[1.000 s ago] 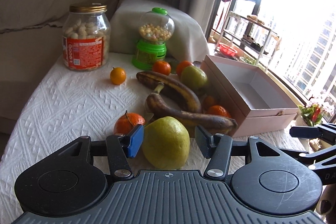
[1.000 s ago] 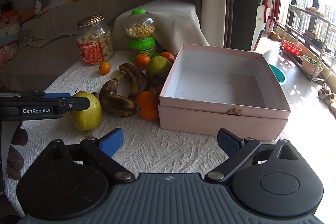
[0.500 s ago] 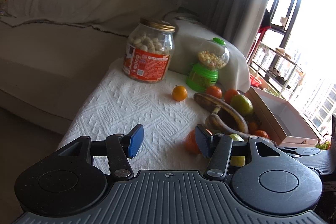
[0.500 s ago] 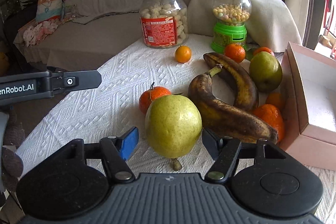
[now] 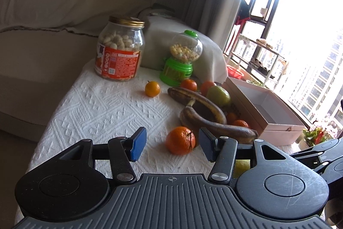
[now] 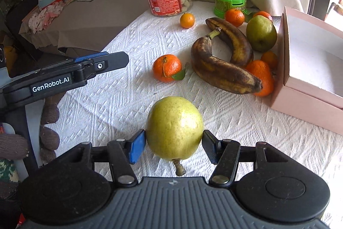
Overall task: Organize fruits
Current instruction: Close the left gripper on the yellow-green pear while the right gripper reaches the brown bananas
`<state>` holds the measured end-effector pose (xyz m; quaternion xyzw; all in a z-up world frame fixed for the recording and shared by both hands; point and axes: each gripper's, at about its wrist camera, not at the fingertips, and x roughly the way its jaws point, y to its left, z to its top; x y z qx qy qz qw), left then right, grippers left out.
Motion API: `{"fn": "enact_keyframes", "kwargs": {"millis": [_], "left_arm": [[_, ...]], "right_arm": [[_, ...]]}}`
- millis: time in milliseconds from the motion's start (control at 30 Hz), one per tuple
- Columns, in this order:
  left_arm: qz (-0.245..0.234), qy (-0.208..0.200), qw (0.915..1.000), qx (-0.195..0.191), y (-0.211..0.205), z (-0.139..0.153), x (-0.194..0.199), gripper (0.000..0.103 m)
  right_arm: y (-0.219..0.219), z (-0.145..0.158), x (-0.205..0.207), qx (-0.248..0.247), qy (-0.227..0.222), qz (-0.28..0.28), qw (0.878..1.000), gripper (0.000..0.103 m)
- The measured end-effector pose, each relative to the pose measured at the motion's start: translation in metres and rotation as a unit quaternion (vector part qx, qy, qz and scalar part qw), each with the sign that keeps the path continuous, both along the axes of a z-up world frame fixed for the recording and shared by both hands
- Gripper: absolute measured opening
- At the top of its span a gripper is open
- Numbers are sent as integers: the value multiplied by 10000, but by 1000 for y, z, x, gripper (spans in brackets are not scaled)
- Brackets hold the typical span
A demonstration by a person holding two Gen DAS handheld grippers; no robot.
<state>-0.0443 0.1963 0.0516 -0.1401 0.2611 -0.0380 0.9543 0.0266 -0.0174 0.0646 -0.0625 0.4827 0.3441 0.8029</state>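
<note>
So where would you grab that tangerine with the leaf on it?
Grip the tangerine with the leaf across its round middle, coming from the open cloth side nearest the left gripper, whose fingers stand open. The bananas crowd its far side, and the leaf and stem give no firm hold.

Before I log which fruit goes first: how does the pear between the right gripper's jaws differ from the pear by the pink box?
The near pear is paler yellow-green; the far pear is darker green with a brownish side. The near pear sits between the right gripper, whose jaws are closing on it, clear of other fruit; the far pear lies ungripped, crowded among bananas, mandarins and the pink box. Both are still outside the box.
</note>
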Motion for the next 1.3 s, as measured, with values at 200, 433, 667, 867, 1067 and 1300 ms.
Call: {"fn": "enact_keyframes", "kwargs": {"millis": [200, 433, 667, 867, 1067, 1300], "left_arm": [[-114, -45, 9999, 120, -3, 3, -5, 59], [-794, -214, 9947, 613, -19, 8, -16, 59], [-1462, -78, 9787, 1436, -72, -4, -11, 62], [-1422, 269, 9764, 1600, -88, -19, 0, 61], [-1187, 390, 9876, 955, -73, -30, 11, 67], [-1198, 304, 9894, 759, -76, -42, 25, 66]], "right_arm": [[0, 1, 18, 286, 138, -198, 9993, 58], [7, 5, 48, 728, 152, -456, 9962, 57], [-13, 21, 46, 1000, -129, -601, 9931, 60], [-62, 50, 41, 891, -1000, -1205, 9836, 74], [-71, 50, 37, 409, -1543, -1186, 9800, 78], [-50, 35, 49, 289, -1366, -928, 9858, 78]]}}
